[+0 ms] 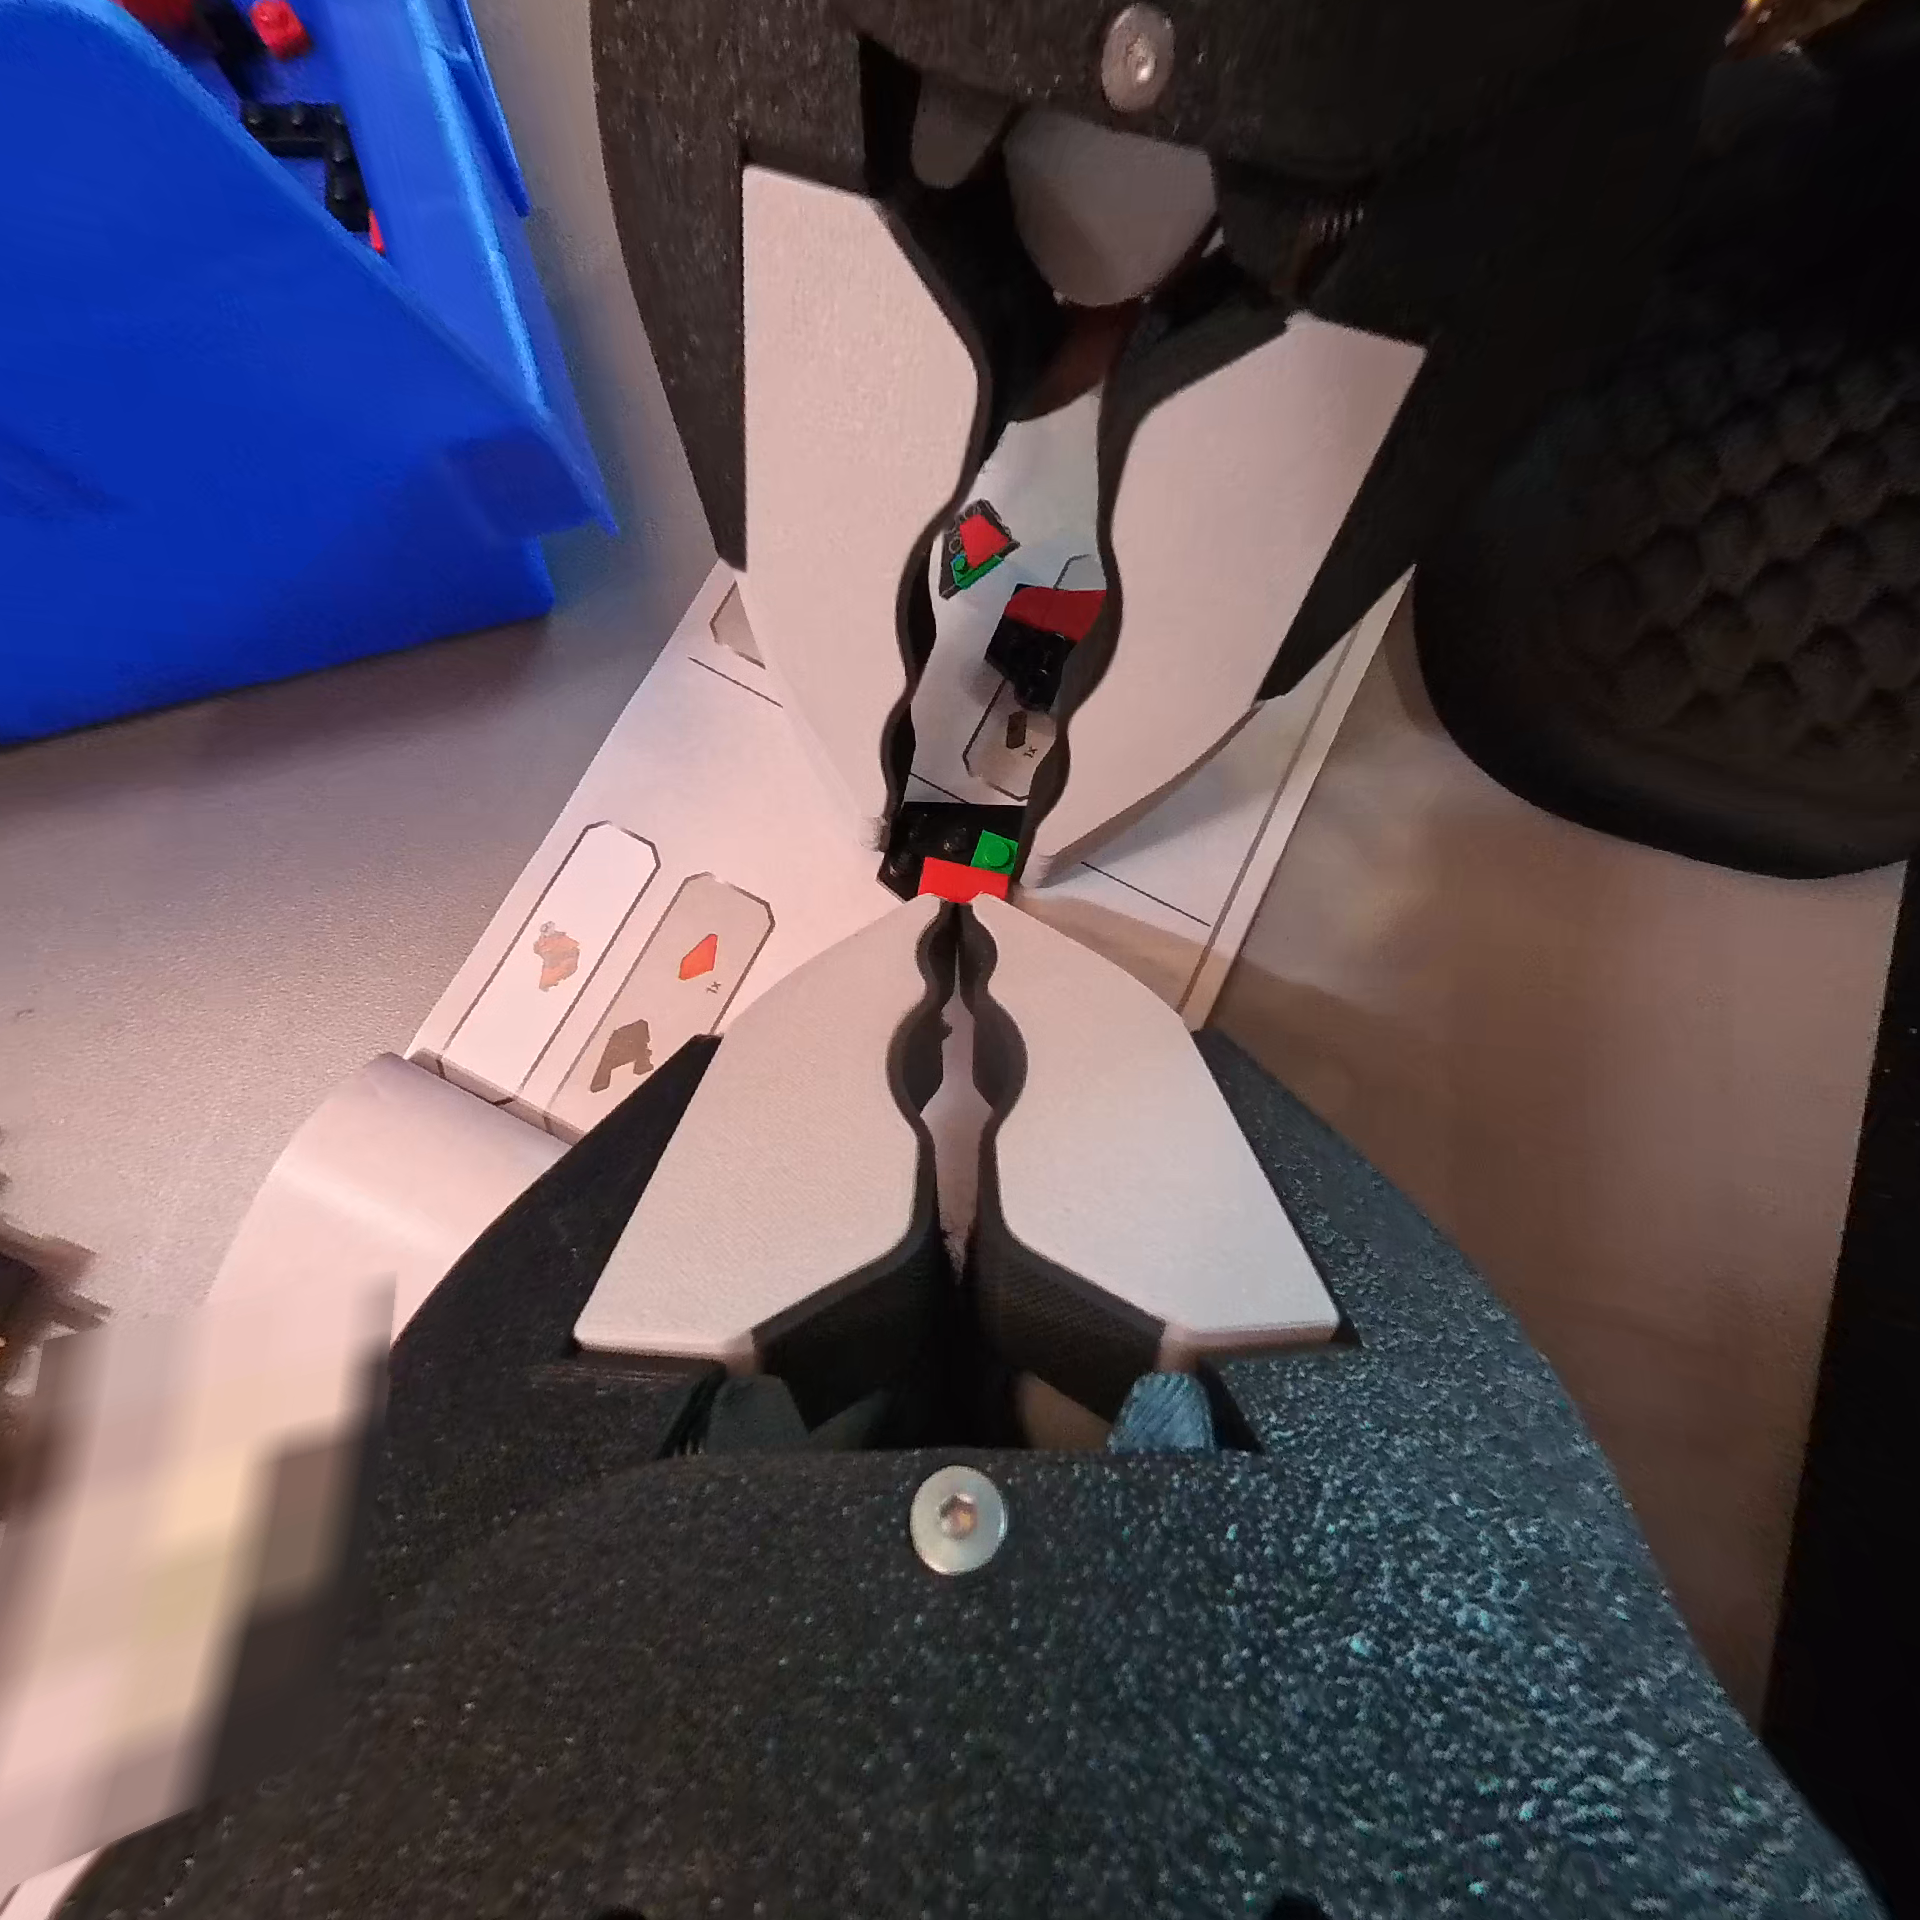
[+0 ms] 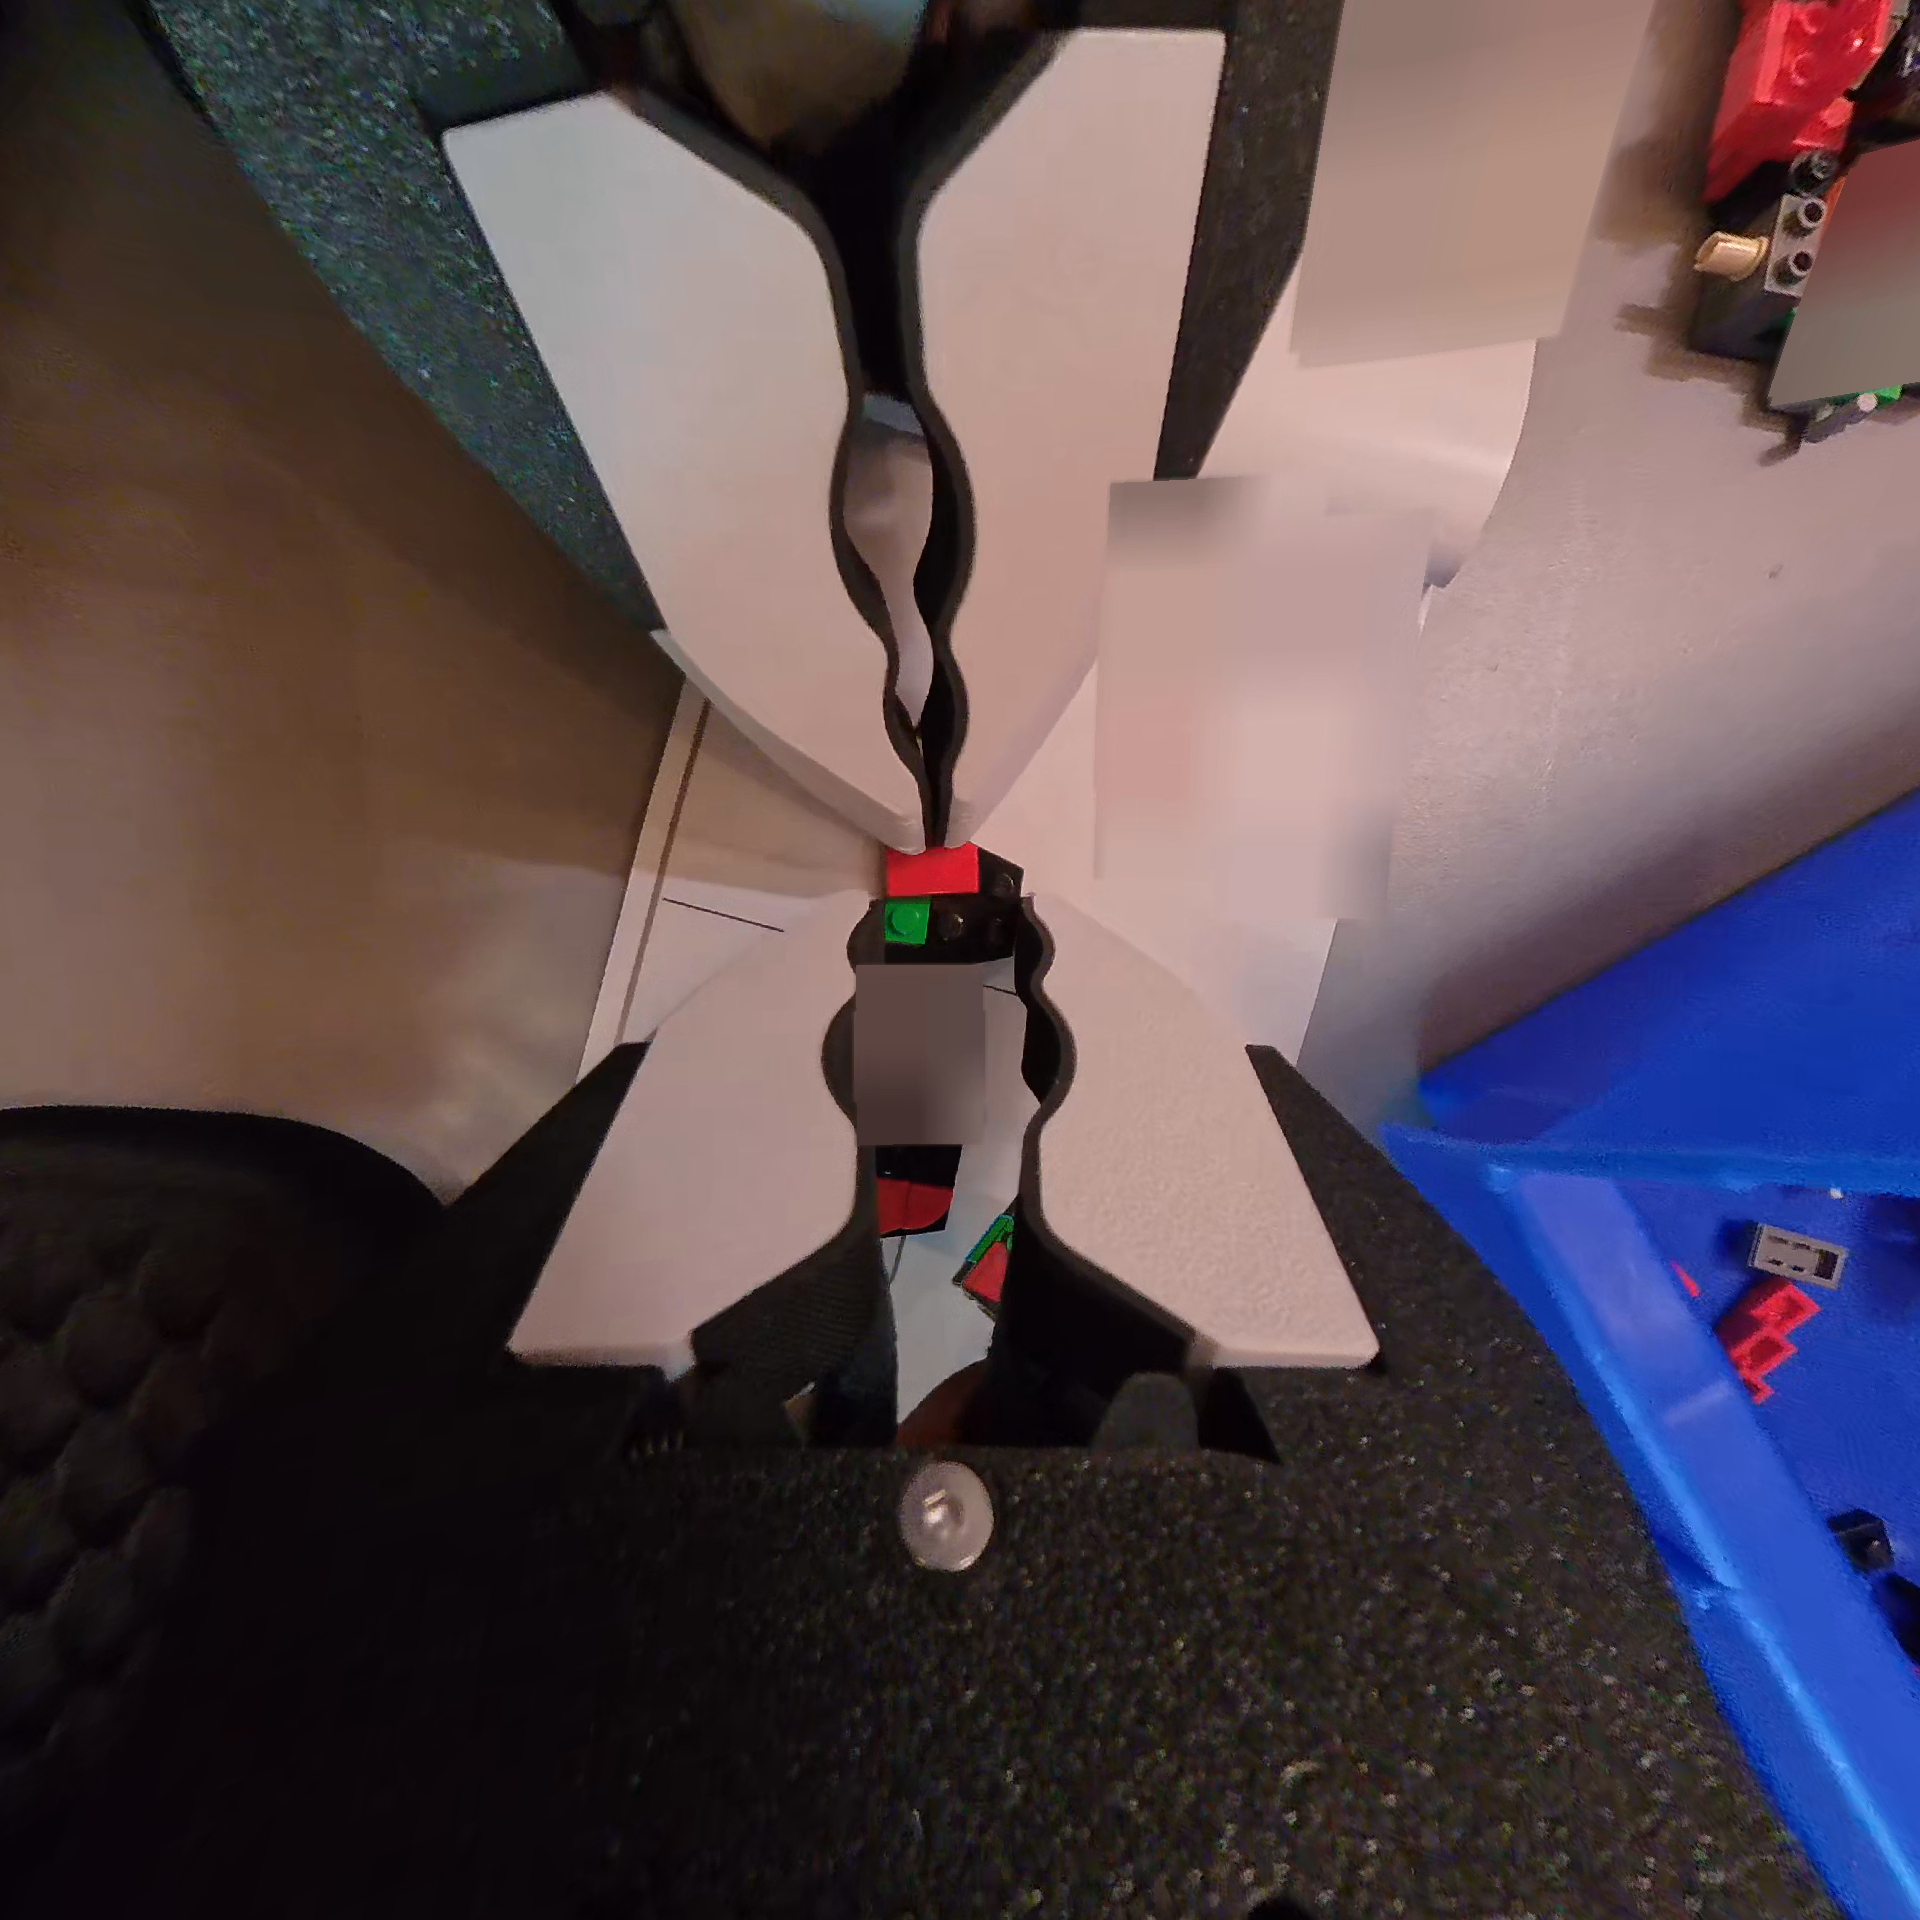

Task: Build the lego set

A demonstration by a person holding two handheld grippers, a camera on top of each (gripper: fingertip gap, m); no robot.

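Note:
A small black plate [image 1: 935, 836] carries a green stud piece [image 1: 995, 852] and a red brick [image 1: 961, 879]. My right gripper [image 1: 961, 831] comes in from the top of the left wrist view and is shut on the black plate's sides. My left gripper [image 1: 956, 906] is shut, with its tips pressed against the red brick. In the right wrist view the right gripper [image 2: 951, 930] holds the black plate [image 2: 977, 927] with the green piece [image 2: 904, 922], and the left gripper [image 2: 932, 834] meets the red brick [image 2: 932, 871] from above. The two grippers face each other above the instruction sheet [image 1: 665, 790].
A blue parts bin [image 1: 260, 416] with loose red and black pieces stands to one side, also in the right wrist view [image 2: 1662, 1143]. A partly built red and grey model [image 2: 1787, 166] sits on the grey table. A black textured glove [image 1: 1714, 623] holds the right gripper.

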